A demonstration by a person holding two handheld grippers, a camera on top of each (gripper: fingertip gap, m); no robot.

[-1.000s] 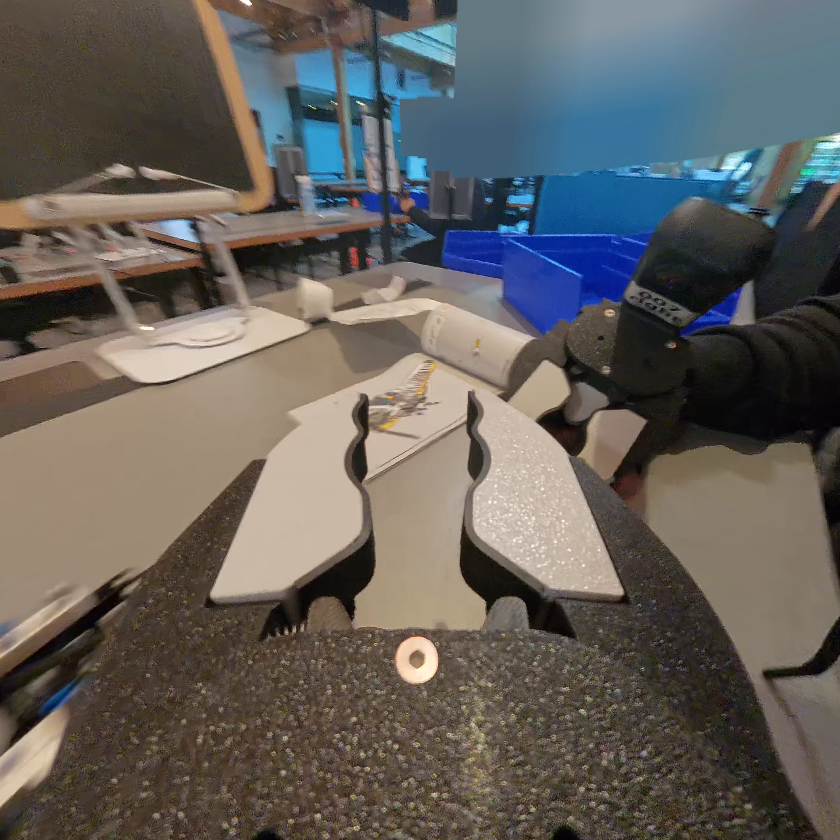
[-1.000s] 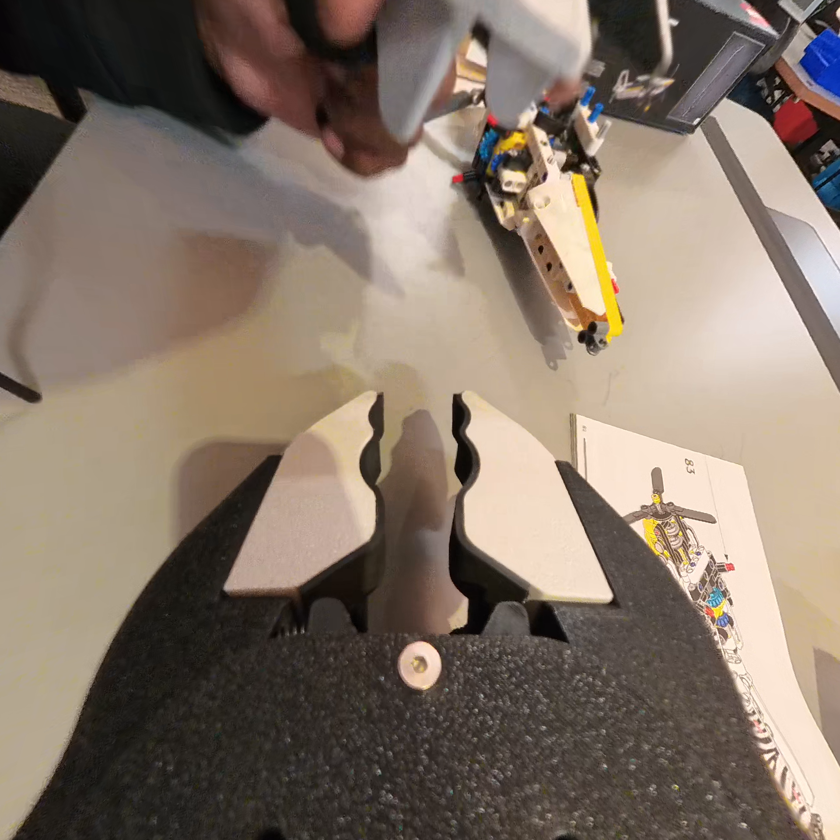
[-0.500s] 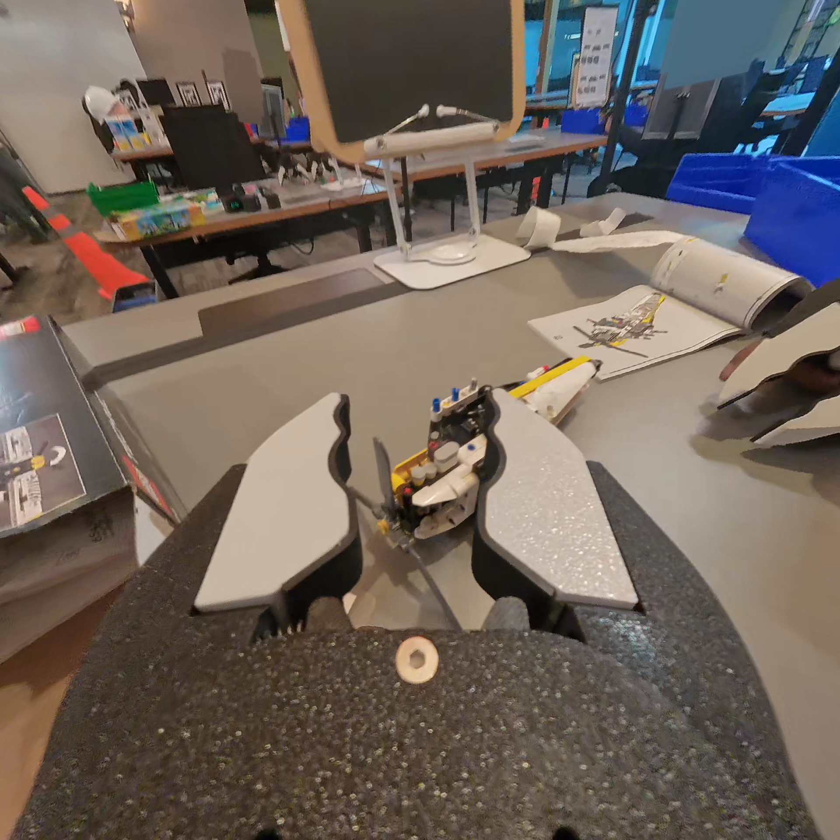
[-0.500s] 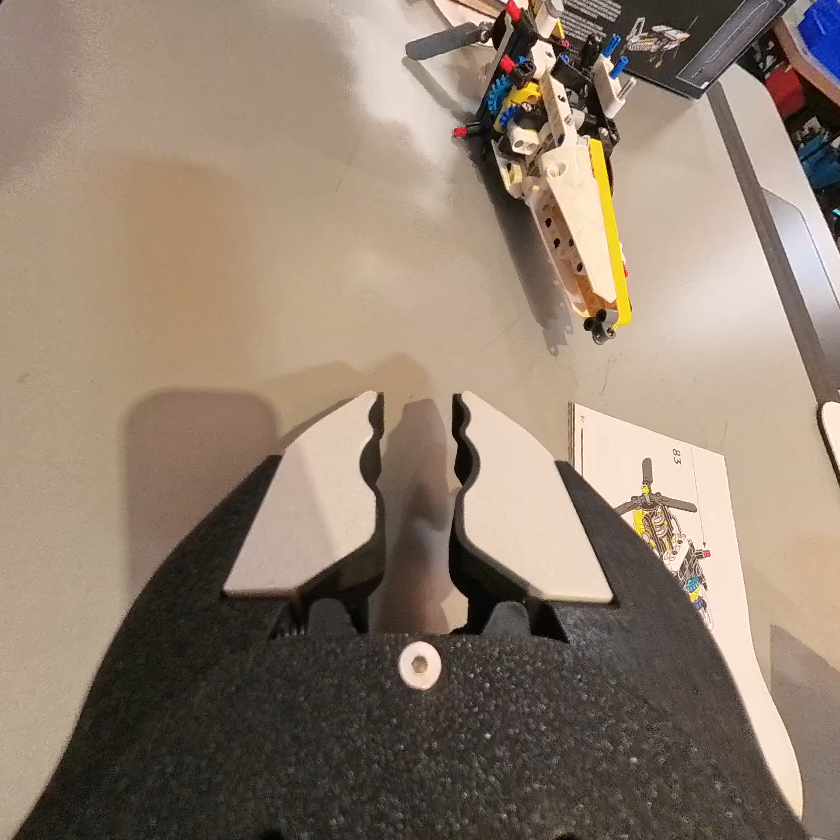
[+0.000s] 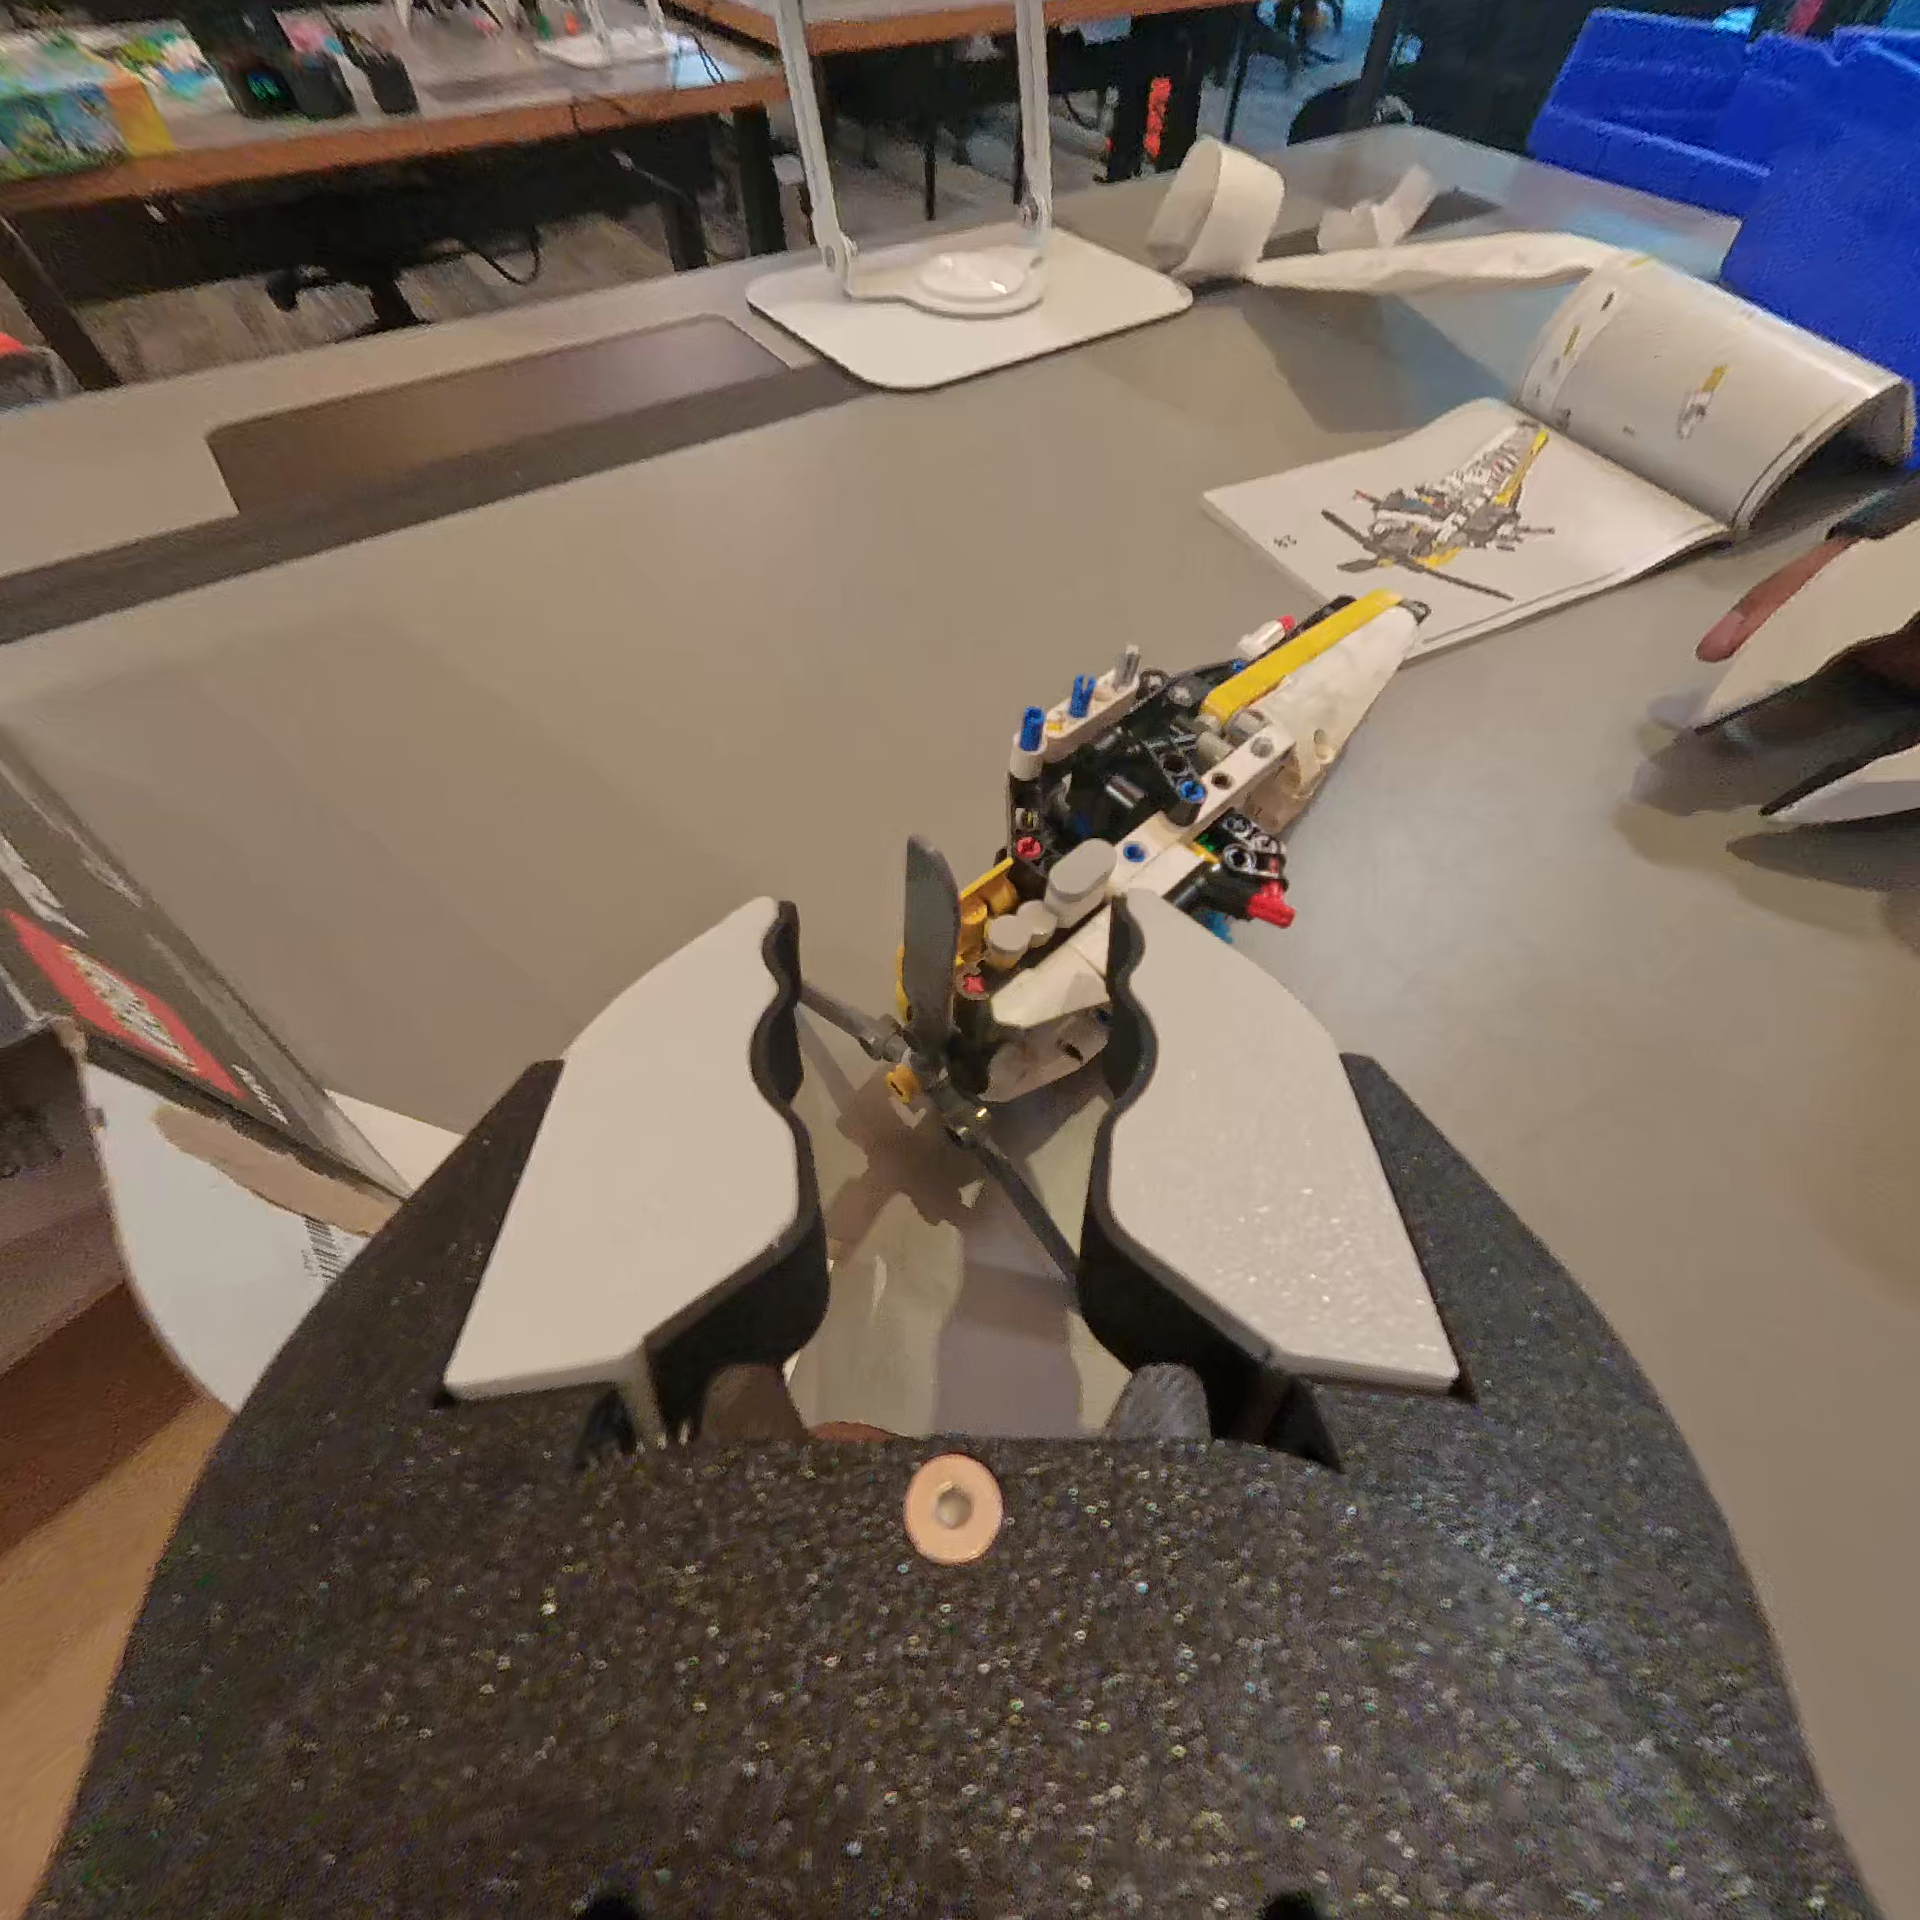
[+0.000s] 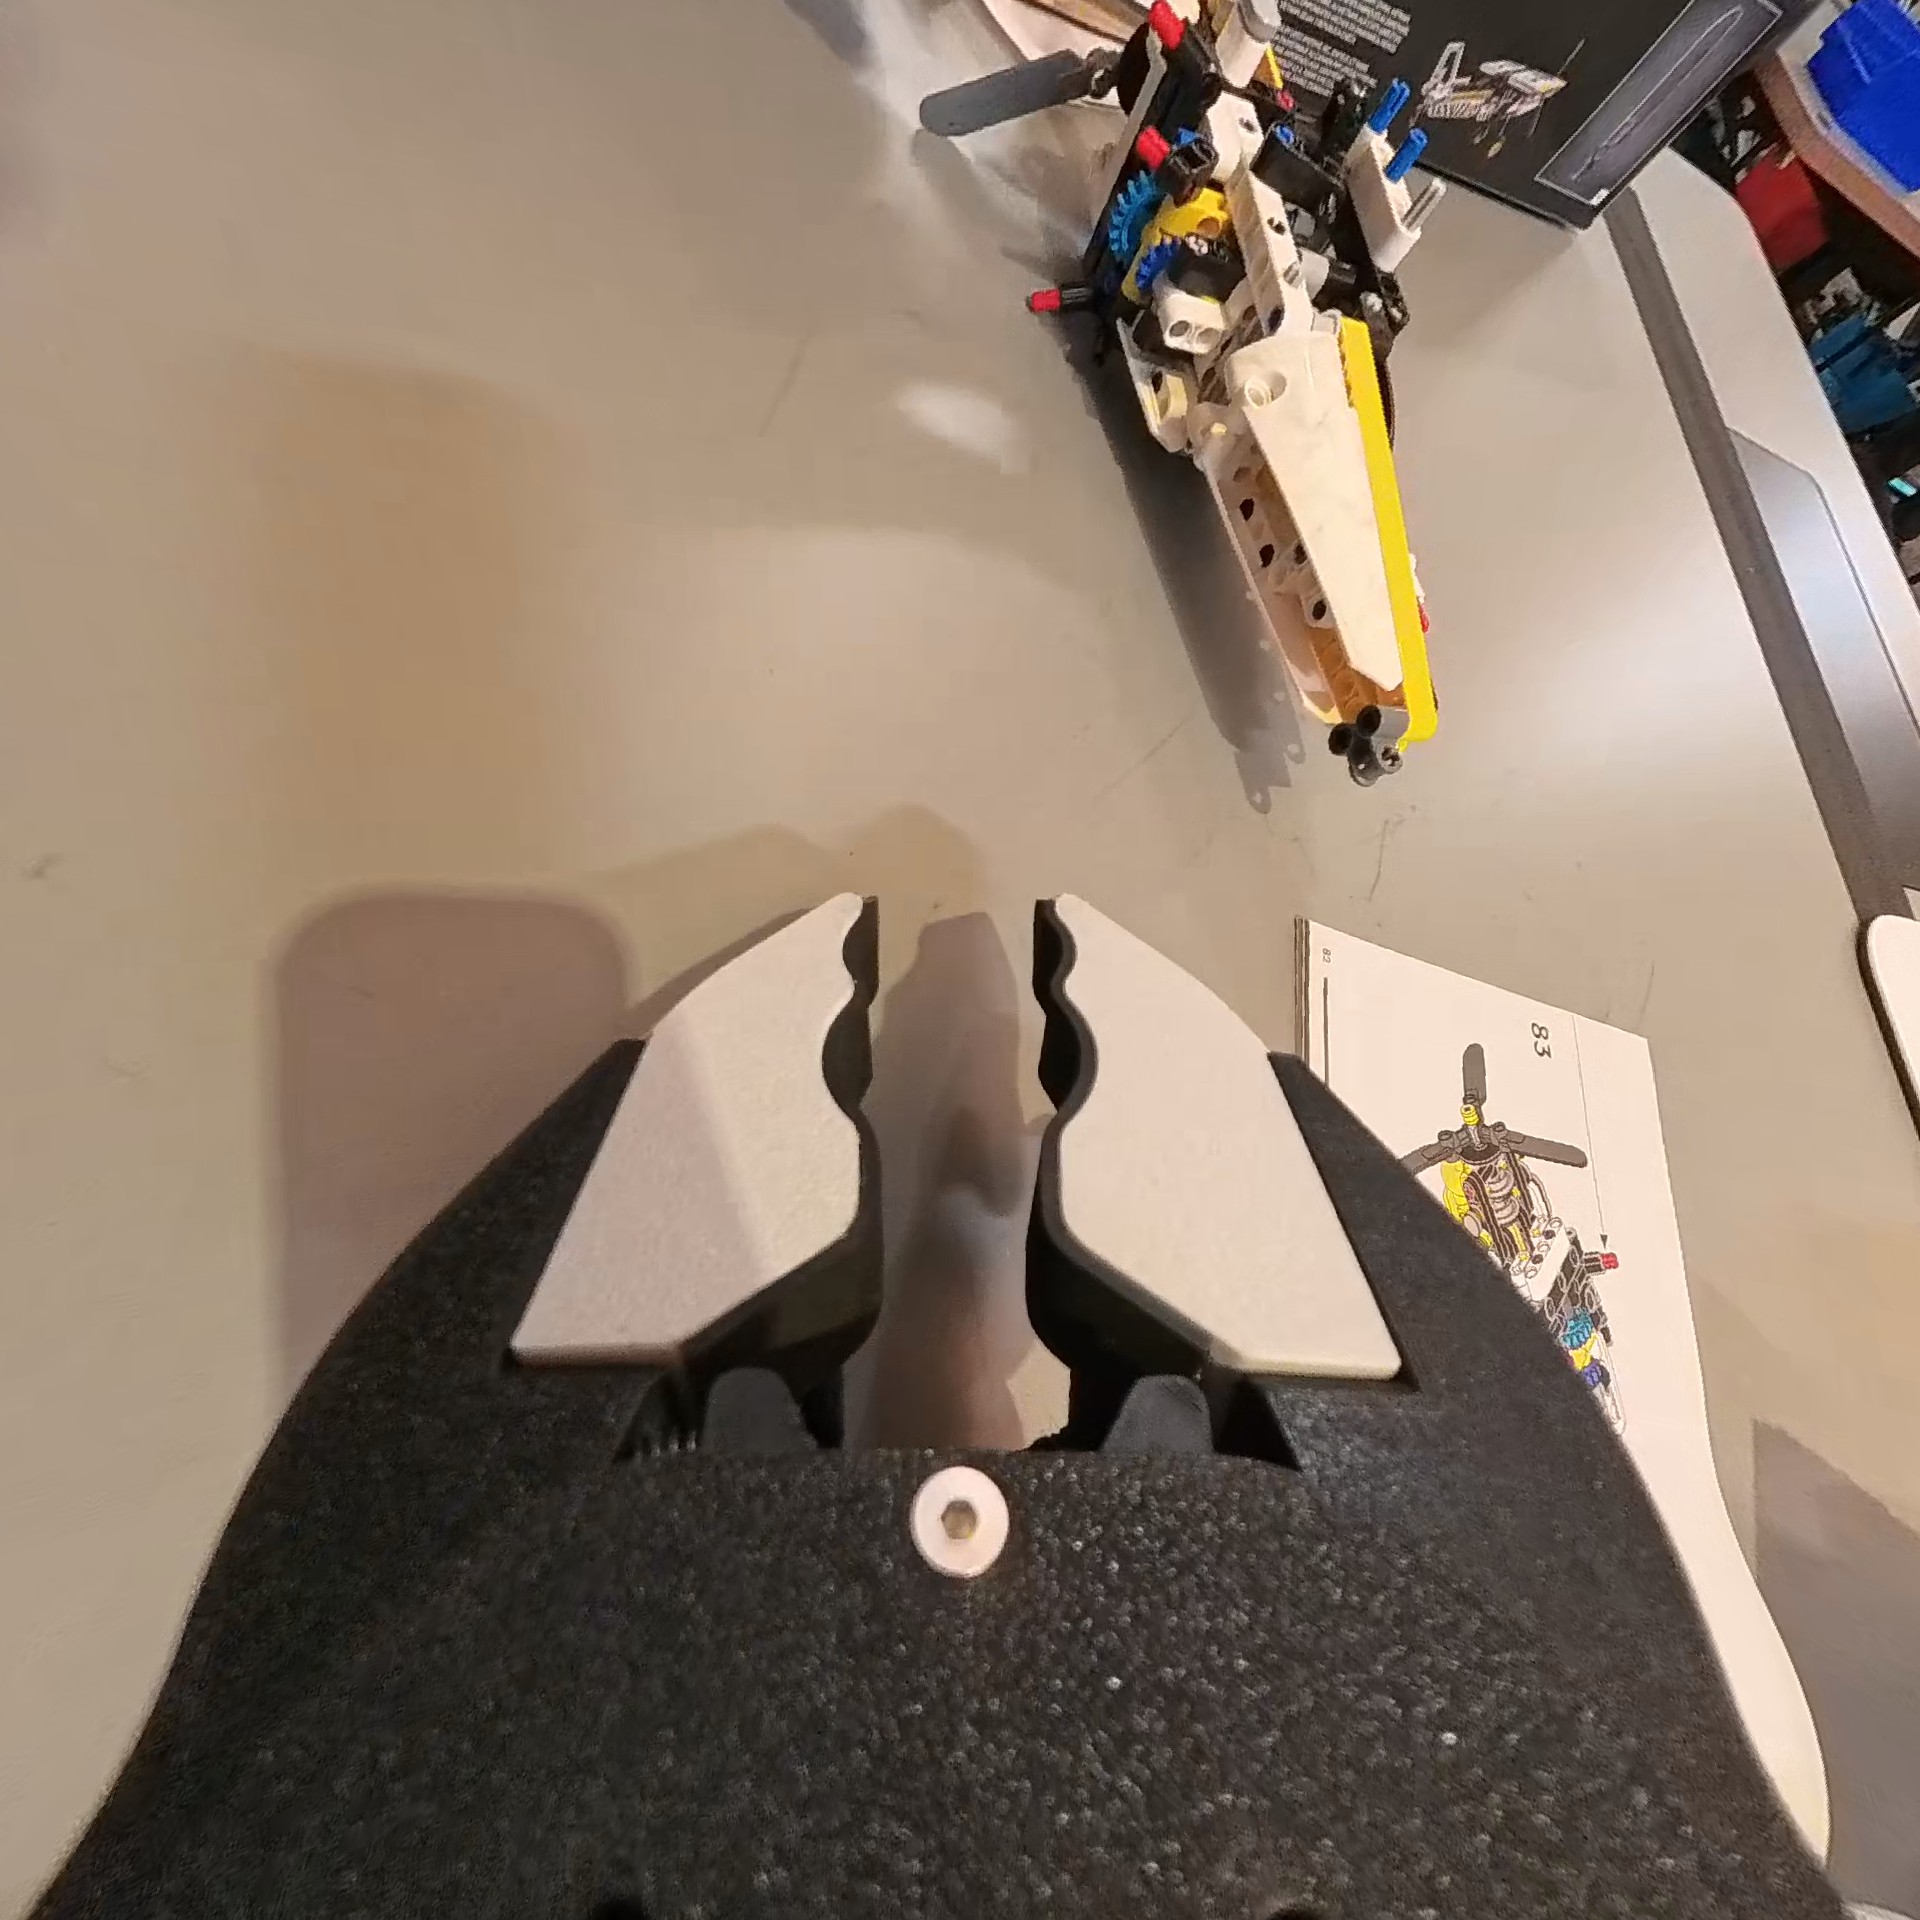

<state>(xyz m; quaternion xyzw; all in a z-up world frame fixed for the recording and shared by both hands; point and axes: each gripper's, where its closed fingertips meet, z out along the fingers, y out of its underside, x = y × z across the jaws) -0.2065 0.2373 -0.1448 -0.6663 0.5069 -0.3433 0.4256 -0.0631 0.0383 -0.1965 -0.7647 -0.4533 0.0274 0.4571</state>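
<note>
A white, yellow and black brick-built plane model (image 5: 1143, 810) lies on the grey table (image 5: 623, 675). My left gripper (image 5: 951, 925) is open, with the model's nose and grey propeller (image 5: 928, 935) between its fingers. The right finger (image 5: 1226, 1091) is against the white nose; the left finger (image 5: 665, 1101) stands clear of the body, with only a blade tip reaching it. My right gripper (image 6: 956, 914) is open and empty, low over bare table, with the model (image 6: 1299, 416) ahead to its right. It also shows at the right edge of the left wrist view (image 5: 1829, 707).
An open instruction booklet (image 5: 1455, 509) lies past the model's tail and beside my right gripper (image 6: 1455, 1091). A dark box (image 5: 125, 977) stands at the left. A white stand base (image 5: 966, 301), paper strips and blue bins (image 5: 1818, 135) are at the back. My hands' fingertips stand some 25 cm from each other.
My left gripper swung away from the right gripper, opened wider and came down around the model's nose, then moved in closer. The right gripper stayed still and open; the hand left its view.
</note>
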